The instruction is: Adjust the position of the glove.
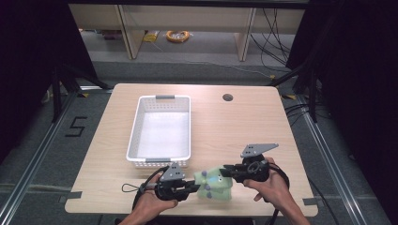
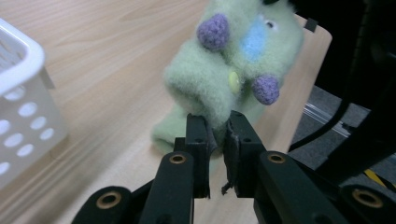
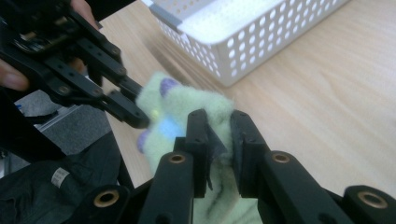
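Observation:
A pale green fleece toy [image 1: 213, 185] with purple bumps and a blue patch lies near the table's front edge, between both hands. My left gripper [image 1: 195, 187] comes at it from the left. In the left gripper view its jaws [image 2: 217, 122] pinch a fold of the green toy [image 2: 233, 70]. My right gripper [image 1: 225, 171] reaches in from the right. In the right gripper view its jaws [image 3: 218, 120] are shut on another fold of the toy [image 3: 170, 105], and the left gripper's fingers [image 3: 133, 114] clamp the far side.
A white perforated basket [image 1: 136, 123] stands empty just behind the toy, left of centre; its wall shows in the left gripper view [image 2: 23, 116] and the right gripper view [image 3: 243, 51]. The wooden table [image 1: 234, 126] has a cable hole [image 1: 227, 97] at the back right.

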`<state>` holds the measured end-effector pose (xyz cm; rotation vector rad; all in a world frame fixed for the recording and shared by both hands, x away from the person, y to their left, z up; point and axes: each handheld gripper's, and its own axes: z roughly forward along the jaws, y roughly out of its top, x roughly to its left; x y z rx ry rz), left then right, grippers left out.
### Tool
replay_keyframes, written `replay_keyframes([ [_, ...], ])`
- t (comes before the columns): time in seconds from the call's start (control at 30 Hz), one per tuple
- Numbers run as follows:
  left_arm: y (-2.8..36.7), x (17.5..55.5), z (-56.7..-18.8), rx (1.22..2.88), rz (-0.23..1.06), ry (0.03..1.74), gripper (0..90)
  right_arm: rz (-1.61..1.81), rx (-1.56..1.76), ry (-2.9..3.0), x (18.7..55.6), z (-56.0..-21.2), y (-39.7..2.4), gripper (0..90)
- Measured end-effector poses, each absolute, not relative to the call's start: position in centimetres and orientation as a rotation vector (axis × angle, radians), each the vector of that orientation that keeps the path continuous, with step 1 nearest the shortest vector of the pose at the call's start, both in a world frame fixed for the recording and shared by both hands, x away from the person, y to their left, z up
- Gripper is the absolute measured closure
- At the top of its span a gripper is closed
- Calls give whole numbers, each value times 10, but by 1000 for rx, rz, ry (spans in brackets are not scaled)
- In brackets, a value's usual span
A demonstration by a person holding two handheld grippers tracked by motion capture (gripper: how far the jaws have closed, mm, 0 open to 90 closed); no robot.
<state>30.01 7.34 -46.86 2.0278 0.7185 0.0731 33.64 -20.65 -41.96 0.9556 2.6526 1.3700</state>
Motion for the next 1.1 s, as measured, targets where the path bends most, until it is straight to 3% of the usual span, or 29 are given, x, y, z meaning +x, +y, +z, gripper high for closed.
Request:
replay_keyframes([
  [0.3,64,304,-483,2065,-40,742,802,1344,1067,2684,334,-445,-217,794],
  [0.77,61,315,-502,2083,-100,838,770,1235,1189,2695,338,-478,-217,762],
  [1.0,63,315,-504,2094,-115,854,712,1166,1149,2683,338,-480,-213,713],
  [1.1,65,313,-500,2096,-95,862,622,1158,1161,2673,338,-479,-213,635],
])
